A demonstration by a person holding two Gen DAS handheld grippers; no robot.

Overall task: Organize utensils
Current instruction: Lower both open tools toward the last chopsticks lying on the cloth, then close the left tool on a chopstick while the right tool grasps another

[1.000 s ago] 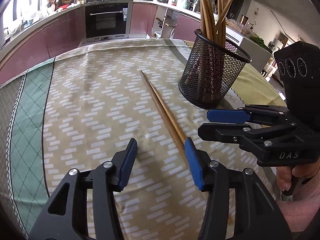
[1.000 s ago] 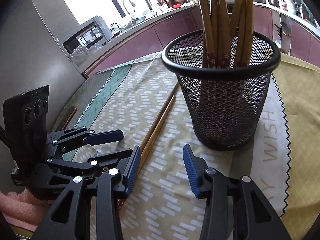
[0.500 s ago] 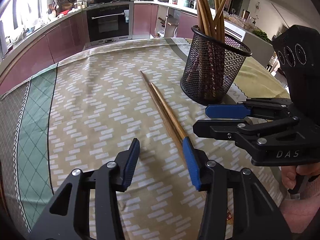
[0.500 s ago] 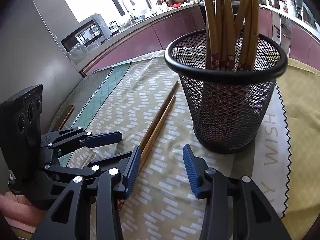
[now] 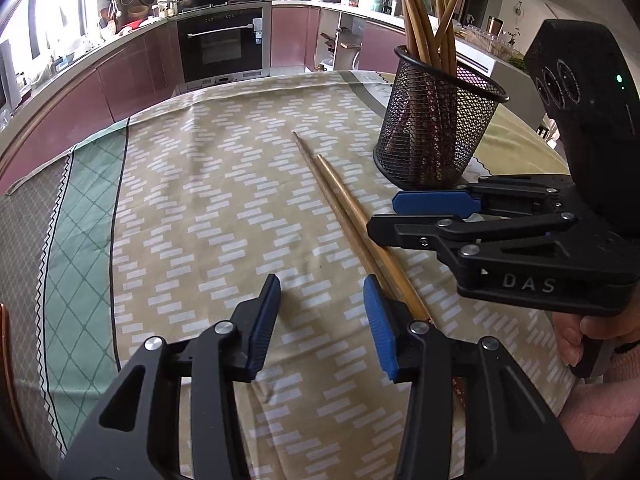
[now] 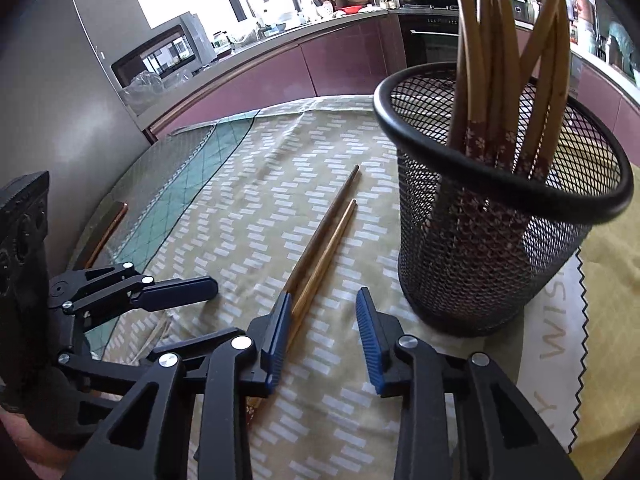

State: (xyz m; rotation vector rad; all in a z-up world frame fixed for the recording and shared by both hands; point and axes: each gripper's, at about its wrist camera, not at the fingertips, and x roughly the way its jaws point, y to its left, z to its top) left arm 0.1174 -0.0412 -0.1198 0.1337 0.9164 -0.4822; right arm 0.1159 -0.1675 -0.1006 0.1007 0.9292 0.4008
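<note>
Two wooden chopsticks lie side by side on the patterned tablecloth, also in the right wrist view. A black mesh holder with several chopsticks stands to their right, and looms close in the right wrist view. My left gripper is open and empty, its right finger over the chopsticks' near part. My right gripper is open and empty, its left finger beside the chopsticks' near end. The right gripper also shows in the left wrist view, low over the chopsticks.
The table is round, its cloth edge green at the left and yellow at the right. Kitchen cabinets and an oven stand beyond the table. A reddish-brown strip lies at the table's left rim.
The right gripper has swung left and lower, toward the loose chopsticks, so the holder now sits further right in its view. The left gripper has drawn back a little. Both stay open.
</note>
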